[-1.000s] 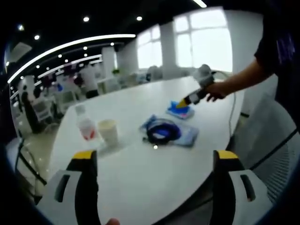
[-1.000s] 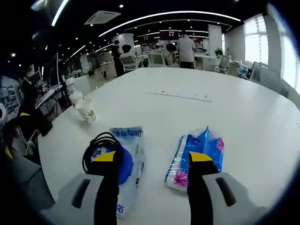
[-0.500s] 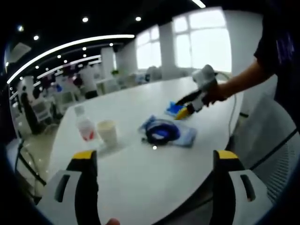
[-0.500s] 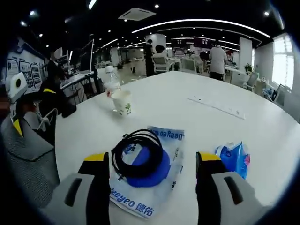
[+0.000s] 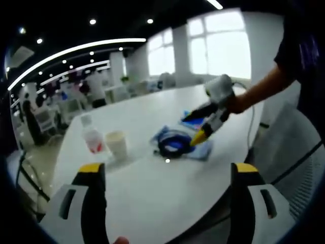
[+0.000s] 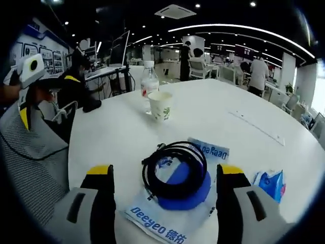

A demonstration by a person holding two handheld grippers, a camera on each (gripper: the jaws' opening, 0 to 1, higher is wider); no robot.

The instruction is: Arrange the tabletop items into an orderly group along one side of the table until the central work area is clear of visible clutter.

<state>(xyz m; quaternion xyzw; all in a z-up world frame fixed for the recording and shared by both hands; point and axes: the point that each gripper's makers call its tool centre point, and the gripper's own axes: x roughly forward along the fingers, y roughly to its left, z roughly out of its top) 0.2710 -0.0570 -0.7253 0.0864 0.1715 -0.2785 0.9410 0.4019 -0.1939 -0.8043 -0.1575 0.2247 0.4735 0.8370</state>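
A black coiled cable (image 6: 175,170) lies on a white and blue packet (image 6: 152,223) on the white table (image 6: 101,137). My right gripper (image 6: 165,173) hangs open just over them, one jaw on each side of the coil. A blue tissue pack (image 6: 269,182) lies to its right. In the left gripper view, the right gripper (image 5: 194,127), held in a person's hand (image 5: 234,103), hovers over the cable (image 5: 174,142) and partly hides the tissue pack (image 5: 189,117). My left gripper (image 5: 168,170) stays open and empty at the table's near edge.
A paper cup (image 6: 160,105) and a clear bottle (image 6: 149,84) stand together farther along the table; they are also the cup (image 5: 117,144) and bottle (image 5: 93,137) seen left of the cable. A thin strip (image 6: 256,127) lies on the far side. Mesh chairs (image 6: 30,168) border the table.
My right gripper has swung from above the tissue pack to above the coiled cable and packet. The left gripper has held still.
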